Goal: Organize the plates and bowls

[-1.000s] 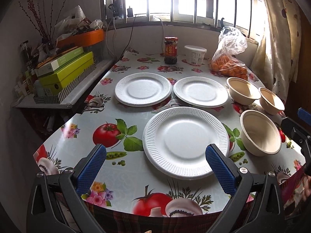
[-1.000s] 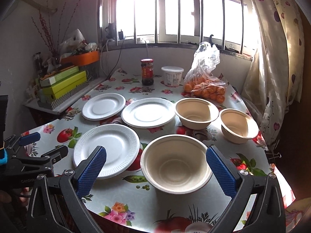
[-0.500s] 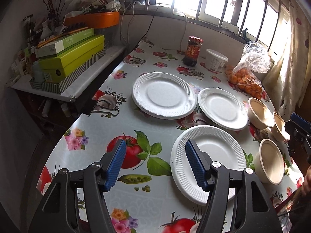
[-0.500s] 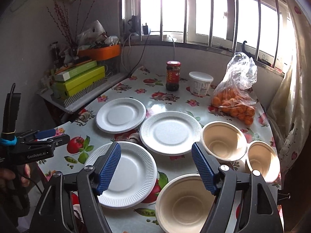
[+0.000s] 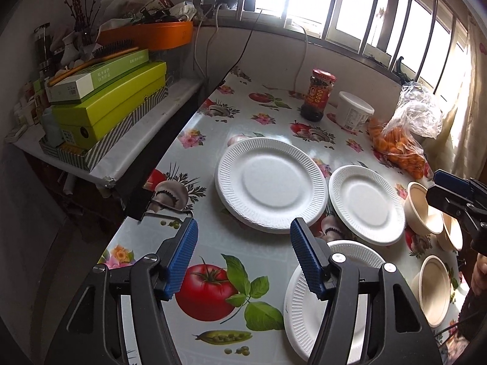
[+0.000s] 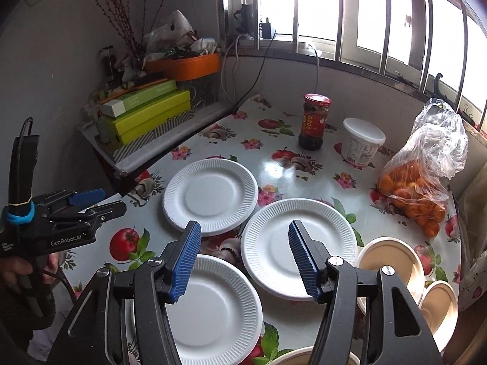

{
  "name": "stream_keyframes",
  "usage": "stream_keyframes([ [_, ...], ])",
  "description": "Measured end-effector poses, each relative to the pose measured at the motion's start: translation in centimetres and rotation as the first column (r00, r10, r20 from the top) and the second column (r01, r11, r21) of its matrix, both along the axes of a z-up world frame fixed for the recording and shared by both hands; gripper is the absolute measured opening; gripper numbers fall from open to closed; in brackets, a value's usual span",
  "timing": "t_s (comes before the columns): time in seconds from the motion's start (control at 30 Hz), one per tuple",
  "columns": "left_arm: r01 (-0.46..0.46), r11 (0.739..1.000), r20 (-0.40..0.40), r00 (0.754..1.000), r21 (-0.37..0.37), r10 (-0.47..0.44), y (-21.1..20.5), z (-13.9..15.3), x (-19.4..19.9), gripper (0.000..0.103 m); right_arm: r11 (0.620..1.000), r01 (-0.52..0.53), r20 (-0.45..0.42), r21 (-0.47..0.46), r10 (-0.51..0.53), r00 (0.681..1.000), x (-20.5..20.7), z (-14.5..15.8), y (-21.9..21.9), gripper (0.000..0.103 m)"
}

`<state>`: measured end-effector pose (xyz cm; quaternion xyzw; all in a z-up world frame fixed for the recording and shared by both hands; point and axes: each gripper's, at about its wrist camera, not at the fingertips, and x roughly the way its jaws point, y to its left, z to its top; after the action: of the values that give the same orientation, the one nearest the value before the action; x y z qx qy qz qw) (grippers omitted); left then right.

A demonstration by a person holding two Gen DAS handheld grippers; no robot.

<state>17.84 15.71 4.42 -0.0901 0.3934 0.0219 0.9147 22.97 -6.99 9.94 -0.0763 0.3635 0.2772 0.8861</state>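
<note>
Three white ribbed paper plates (image 6: 210,196) and three beige paper bowls (image 6: 391,263) lie separately on the fruit-patterned counter (image 6: 307,167), nothing stacked yet, while the left gripper (image 5: 243,260) and right gripper (image 6: 245,260), jaws just narrowed but empty, hover above.

Right gripper (image 6: 243,261): black frame, 2 ribbed blue pads, silver screws; at 9 o'clock, left gripper (image 6: 91,203) reads "GenRobot.AI", blue band.
</note>
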Motion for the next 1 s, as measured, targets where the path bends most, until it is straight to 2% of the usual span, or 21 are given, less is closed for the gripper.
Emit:
stream_keyframes([
  [0.07, 0.004, 1.000, -0.018, 1.000, -0.016, -0.005, 0.6, -0.4, 1.1, 0.064, 1.000, -0.013, -0.036, 0.014, 0.013, 0.999, 1.9, -0.5, 0.3, 0.060],
  [0.2, -0.003, 0.998, -0.057, 0.998, -0.058, 0.000, 1.8, -1.2, 3.5, 0.064, 0.999, -0.042, -0.070, -0.035, 0.039, 0.997, 5.6, -1.9, 1.5, 0.060],
  [0.27, -0.004, 0.994, -0.083, 0.997, -0.106, -0.005, 2.6, -1.8, 4.6, 0.064, 0.998, -0.050, -0.107, -0.024, 0.047, 0.993, 7.4, -2.8, 1.8, 0.060],
  [0.47, -0.054, 0.986, -0.124, 0.992, -0.155, 0.035, 4.3, -3.5, 6.3, 0.064, 0.998, -0.035, -0.210, 0.043, 0.043, 0.977, 12.0, -5.0, 2.1, 0.060],
  [0.53, -0.067, 0.983, -0.133, 0.990, -0.170, 0.044, 4.8, -4.2, 6.8, 0.064, 0.999, -0.040, -0.228, 0.038, 0.047, 0.972, 13.1, -5.8, 2.5, 0.057],
  [0.63, -0.086, 0.975, -0.155, 0.986, -0.205, 0.054, 5.3, -5.2, 7.5, 0.064, 0.999, -0.042, -0.265, 0.026, 0.047, 0.963, 14.5, -7.1, 3.0, 0.044],
  [0.7, -0.084, 0.971, -0.159, 0.986, -0.224, 0.048, 5.5, -5.7, 7.9, 0.064, 0.999, -0.036, -0.285, 0.028, 0.043, 0.958, 15.3, -7.8, 3.3, 0.029],
  [0.8, -0.071, 0.957, -0.163, 0.986, -0.281, 0.025, 5.6, -6.2, 8.5, 0.062, 0.997, -0.057, -0.303, 0.052, 0.070, 0.951, 15.9, -8.3, 3.7, 0.026],
  [0.87, -0.066, 0.944, -0.170, 0.985, -0.323, 0.011, 5.9, -6.6, 8.9, 0.050, 0.996, -0.072, -0.312, 0.062, 0.088, 0.946, 16.3, -8.5, 4.2, 0.026],
  [1.0, -0.082, 0.935, -0.191, 0.981, -0.344, 0.016, 6.0, -7.4, 9.7, 0.045, 0.997, -0.057, -0.337, 0.042, 0.068, 0.939, 17.4, -9.4, 4.5, 0.026],
])
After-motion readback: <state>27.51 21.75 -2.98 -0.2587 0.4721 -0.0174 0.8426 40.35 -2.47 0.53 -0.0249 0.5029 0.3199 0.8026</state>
